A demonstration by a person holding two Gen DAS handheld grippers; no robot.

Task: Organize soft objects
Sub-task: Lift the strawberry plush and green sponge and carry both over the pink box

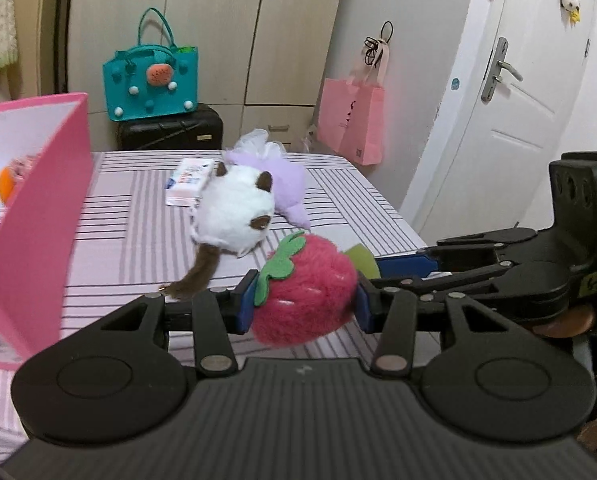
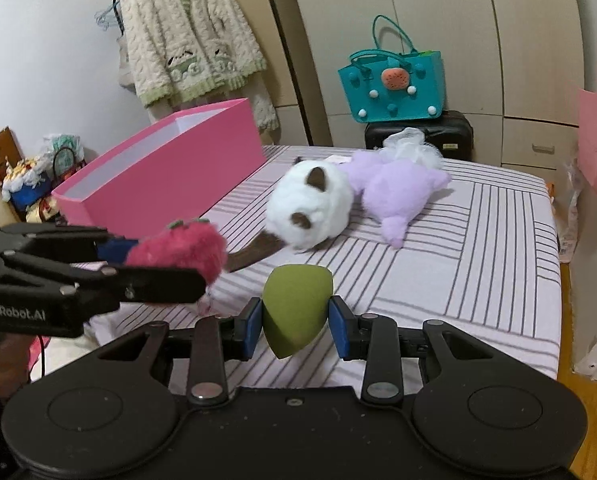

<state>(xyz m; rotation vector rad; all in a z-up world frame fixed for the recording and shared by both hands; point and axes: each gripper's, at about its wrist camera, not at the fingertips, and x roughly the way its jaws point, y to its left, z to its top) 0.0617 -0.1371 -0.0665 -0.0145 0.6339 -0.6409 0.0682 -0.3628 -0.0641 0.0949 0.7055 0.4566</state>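
My left gripper (image 1: 304,300) is shut on a fuzzy red strawberry plush (image 1: 310,294) and holds it above the striped bed (image 1: 138,216). My right gripper (image 2: 296,320) is shut on a green egg-shaped sponge (image 2: 294,304), also above the bed. In the left wrist view the right gripper (image 1: 382,264) comes in from the right, with the sponge (image 1: 360,260) just behind the strawberry. In the right wrist view the left gripper (image 2: 166,256) holds the strawberry (image 2: 178,250) at the left. A white plush cat (image 1: 234,210) (image 2: 310,204) and a purple plush (image 1: 282,178) (image 2: 398,190) lie on the bed.
An open pink box (image 1: 38,208) (image 2: 170,168) stands on the left of the bed with items inside. A small white packet (image 1: 188,182) lies behind the cat. A teal bag (image 1: 150,76) sits on a black case beyond the bed. A pink paper bag (image 1: 352,120) hangs near the door.
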